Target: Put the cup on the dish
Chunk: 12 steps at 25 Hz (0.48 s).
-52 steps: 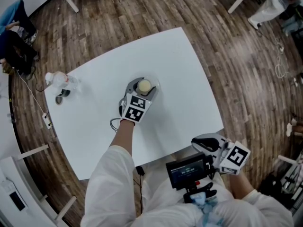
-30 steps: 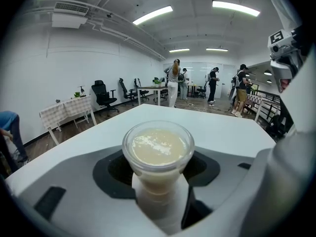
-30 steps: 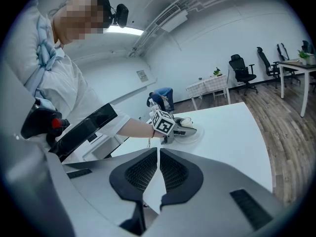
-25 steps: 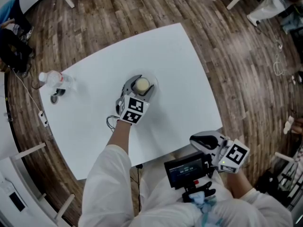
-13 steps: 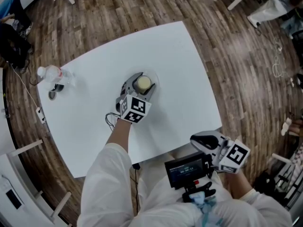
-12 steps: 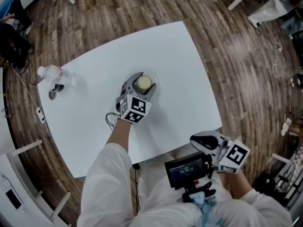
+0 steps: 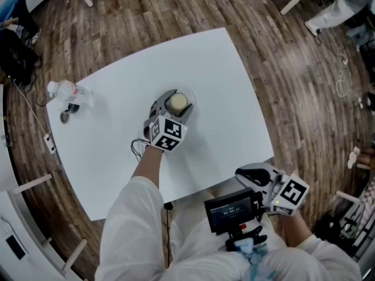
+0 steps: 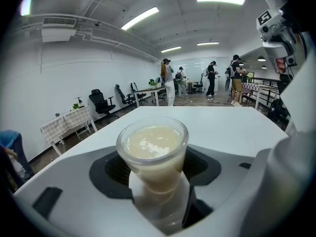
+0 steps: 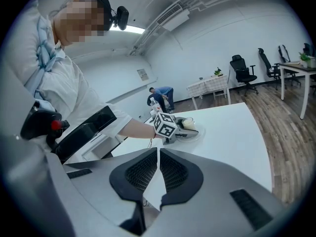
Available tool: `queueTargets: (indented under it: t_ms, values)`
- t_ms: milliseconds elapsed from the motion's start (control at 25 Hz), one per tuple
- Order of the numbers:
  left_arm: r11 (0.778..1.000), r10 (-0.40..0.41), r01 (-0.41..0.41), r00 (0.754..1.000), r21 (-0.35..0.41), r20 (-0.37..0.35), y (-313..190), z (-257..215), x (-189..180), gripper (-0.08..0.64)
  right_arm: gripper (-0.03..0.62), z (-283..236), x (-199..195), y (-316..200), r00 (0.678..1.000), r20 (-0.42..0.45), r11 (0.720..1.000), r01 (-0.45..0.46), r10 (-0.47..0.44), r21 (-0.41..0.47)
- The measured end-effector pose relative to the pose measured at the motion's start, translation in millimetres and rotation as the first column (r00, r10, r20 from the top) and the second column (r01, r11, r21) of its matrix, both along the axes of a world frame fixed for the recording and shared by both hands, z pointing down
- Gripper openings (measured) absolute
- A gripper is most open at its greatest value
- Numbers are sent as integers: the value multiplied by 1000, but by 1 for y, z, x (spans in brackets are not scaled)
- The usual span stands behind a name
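Note:
A clear cup (image 7: 177, 103) of creamy liquid stands on a clear dish (image 7: 191, 108) in the middle of the white table (image 7: 222, 81). My left gripper (image 7: 176, 97) reaches in from the near side. In the left gripper view the cup (image 8: 153, 149) sits between the dark pads (image 8: 109, 169), which still lie against its sides as the jaws are opening. My right gripper (image 7: 251, 174) hangs off the table's near edge, shut and empty. Its own view shows the right gripper (image 9: 158, 158) with the pads together, and the cup (image 9: 188, 125) and dish (image 9: 199, 132) far ahead.
A plastic bottle (image 7: 65, 91) lies near the table's left corner with a small dark object (image 7: 65, 117) beside it. A device with a screen (image 7: 229, 210) hangs at my chest. A thin cable (image 7: 138, 151) loops by my left wrist. Chairs and people stand further off.
The left gripper has stayed around the cup at the same spot on the dish. The right gripper has not moved. Only the head view has shifted slightly.

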<state>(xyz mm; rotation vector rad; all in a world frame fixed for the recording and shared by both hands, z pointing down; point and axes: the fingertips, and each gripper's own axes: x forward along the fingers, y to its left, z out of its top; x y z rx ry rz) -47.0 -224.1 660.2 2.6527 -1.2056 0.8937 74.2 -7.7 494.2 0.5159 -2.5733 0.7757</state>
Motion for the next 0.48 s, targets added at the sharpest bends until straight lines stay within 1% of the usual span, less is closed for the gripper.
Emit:
queueTargets:
  t_ms: [120, 240, 320, 480]
  values:
    - [1000, -2, 2, 1000, -4, -4, 0, 0, 2, 278, 37, 0, 1, 1, 1000, 2, 1000, -2, 2, 5]
    - [1000, -1, 1, 999, 2, -35, 0, -3, 4, 345, 37, -2, -1, -1, 1000, 9, 1000, 6, -6, 27]
    - [1000, 8, -7, 999, 25, -48, -3, -7, 3, 368, 37, -2, 0, -1, 1000, 12, 1000, -1, 1, 25]
    - [998, 32, -30, 999, 47, -40, -2, -12, 5, 400, 37, -5, 1, 0, 1000, 6, 1000, -2, 2, 16]
